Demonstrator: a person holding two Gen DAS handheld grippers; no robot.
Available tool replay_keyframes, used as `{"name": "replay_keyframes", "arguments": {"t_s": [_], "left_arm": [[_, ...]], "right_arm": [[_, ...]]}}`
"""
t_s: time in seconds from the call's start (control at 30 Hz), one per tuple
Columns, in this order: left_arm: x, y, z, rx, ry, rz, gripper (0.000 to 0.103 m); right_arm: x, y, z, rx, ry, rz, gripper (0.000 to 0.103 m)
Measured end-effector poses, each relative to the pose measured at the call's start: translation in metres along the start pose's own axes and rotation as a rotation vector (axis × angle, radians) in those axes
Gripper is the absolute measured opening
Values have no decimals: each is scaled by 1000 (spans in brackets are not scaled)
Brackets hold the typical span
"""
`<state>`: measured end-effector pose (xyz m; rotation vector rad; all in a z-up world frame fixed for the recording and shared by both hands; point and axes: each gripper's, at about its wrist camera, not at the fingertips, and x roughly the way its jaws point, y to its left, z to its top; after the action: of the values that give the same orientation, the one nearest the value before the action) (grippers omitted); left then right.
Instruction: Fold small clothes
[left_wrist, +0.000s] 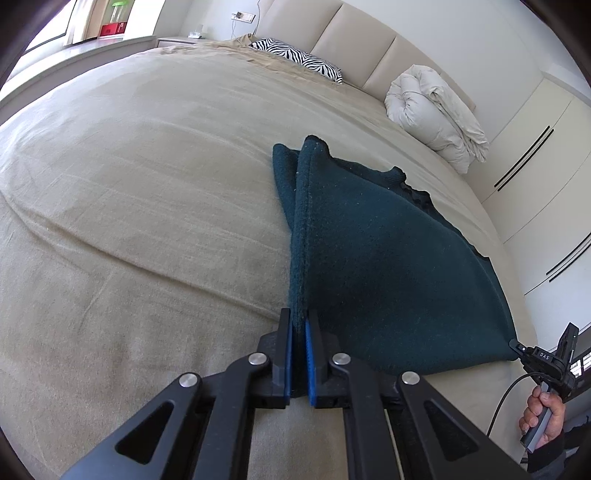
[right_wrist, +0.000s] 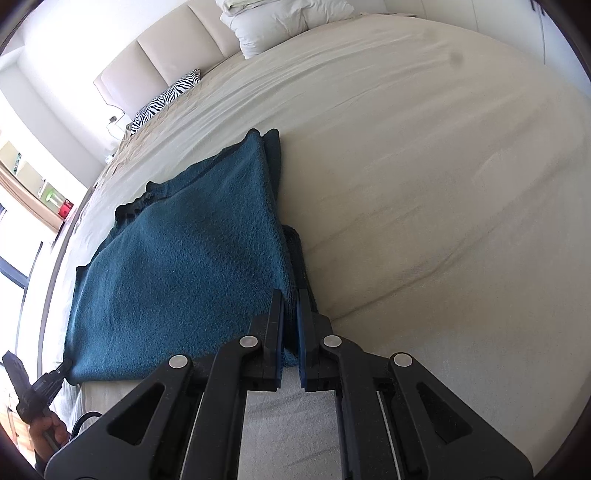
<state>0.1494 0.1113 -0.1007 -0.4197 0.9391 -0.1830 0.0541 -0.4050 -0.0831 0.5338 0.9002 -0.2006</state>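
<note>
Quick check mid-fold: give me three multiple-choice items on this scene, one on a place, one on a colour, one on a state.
1. The zebra pillow lies:
A. by the headboard
B. on the garment
C. on the floor

2. The garment is:
A. red
B. teal
C. white

3. The left gripper is:
A. wide open
B. out of view
C. shut on the garment

Key: 1 A, it sits at the head of the bed; 2 B, dark teal knit in both views; 3 C, its pads pinch the fabric's edge.

Daylit bedroom: beige bed (left_wrist: 147, 166), padded headboard (left_wrist: 354, 37), zebra pillow (left_wrist: 295, 57), white wardrobe (left_wrist: 546, 155).
</note>
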Motion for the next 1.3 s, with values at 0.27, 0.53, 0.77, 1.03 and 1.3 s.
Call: {"name": "replay_keyframes", "arguments": {"t_s": [0.27,0.53,0.77,1.03,1.3], "left_arm": [[3,10,-8,-23,14,-8,8],[-2,11,-15,-27,11,-10,7],[0,15,-14,-47,14,-23,12],[-33,5,-5,-50,-47,22,48],[-26,-70,51,165,-150,9,59]], "right_arm": [[7,-3,-4,18,15,5,5],[11,-2,-6,13,20,1,5],[16,-4,-5,17,29,11,5],[-3,-14,-7,91,25,23,22],[-40,14,23,89,-116,75,56]]}}
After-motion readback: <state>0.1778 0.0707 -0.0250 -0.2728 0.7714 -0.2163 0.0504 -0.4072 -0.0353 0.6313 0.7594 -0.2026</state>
